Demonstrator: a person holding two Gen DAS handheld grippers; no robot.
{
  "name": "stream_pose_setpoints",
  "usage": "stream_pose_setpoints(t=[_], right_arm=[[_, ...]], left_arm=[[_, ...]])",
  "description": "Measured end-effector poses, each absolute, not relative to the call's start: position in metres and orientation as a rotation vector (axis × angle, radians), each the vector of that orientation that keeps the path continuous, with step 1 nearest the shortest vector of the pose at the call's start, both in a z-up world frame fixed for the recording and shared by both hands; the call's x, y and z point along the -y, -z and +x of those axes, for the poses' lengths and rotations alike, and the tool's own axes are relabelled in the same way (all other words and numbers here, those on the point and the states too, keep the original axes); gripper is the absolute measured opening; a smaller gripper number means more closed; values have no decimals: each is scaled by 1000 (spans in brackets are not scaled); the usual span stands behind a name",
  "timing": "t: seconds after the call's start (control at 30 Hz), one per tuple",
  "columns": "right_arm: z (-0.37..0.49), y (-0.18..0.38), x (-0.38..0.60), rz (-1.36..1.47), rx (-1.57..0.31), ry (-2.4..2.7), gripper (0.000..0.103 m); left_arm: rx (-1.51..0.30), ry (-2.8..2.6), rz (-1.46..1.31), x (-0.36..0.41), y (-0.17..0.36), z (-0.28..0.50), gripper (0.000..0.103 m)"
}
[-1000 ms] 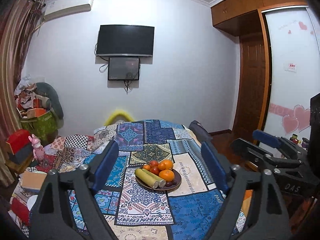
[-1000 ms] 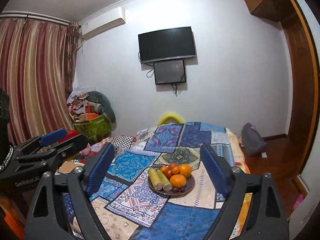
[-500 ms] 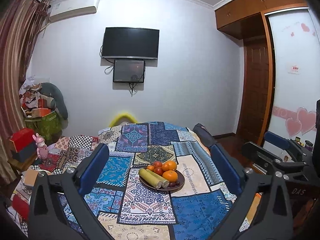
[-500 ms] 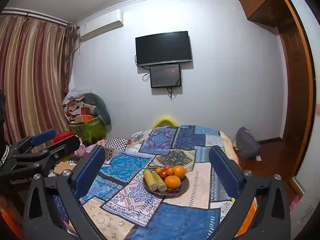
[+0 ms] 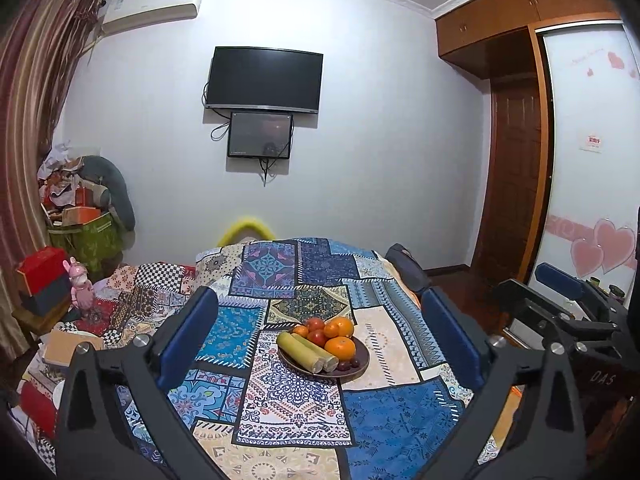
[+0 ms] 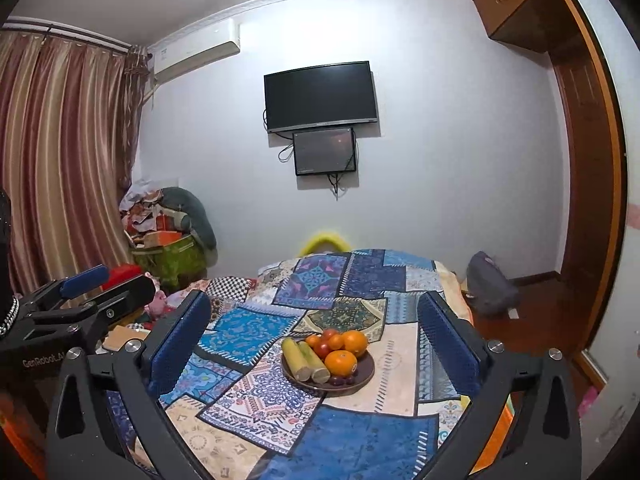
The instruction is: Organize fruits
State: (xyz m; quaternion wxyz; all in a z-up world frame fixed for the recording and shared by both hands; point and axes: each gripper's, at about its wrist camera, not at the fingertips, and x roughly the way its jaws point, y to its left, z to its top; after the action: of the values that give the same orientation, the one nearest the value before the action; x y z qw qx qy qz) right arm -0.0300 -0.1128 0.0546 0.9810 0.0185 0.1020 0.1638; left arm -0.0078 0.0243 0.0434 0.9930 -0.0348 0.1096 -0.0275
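A dark brown plate (image 5: 352, 370) (image 6: 362, 378) sits on a patchwork cloth in the middle of the table. It holds two yellow-green corn cobs (image 5: 306, 352) (image 6: 302, 358), oranges (image 5: 340, 347) (image 6: 341, 362), small red tomatoes (image 5: 317, 336) (image 6: 322, 346) and dark grapes (image 5: 347, 365) (image 6: 340, 380). My left gripper (image 5: 320, 340) is open and empty, held above the near table edge and well short of the plate. My right gripper (image 6: 314, 340) is open and empty, likewise short of the plate. Each gripper shows at the edge of the other's view.
The patchwork tablecloth (image 5: 292, 408) covers the table. Boxes and a pink toy rabbit (image 5: 80, 288) stand at the left. A green bin of clutter (image 6: 168, 256) stands by the curtain. A grey bag (image 6: 490, 290) lies on the floor at the right, near the wooden door (image 5: 516, 184).
Both grippers have opened wider and both views have shifted slightly. The plate and fruit have not moved.
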Motion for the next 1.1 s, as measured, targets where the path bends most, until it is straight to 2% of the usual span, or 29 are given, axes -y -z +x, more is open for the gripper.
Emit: stream_pose_setpoints(t=[1.1], right_arm=[[-29,-57,113,37,-201,-317,103]], left_arm=[[-208,68,-42,-21,-45,-11,103]])
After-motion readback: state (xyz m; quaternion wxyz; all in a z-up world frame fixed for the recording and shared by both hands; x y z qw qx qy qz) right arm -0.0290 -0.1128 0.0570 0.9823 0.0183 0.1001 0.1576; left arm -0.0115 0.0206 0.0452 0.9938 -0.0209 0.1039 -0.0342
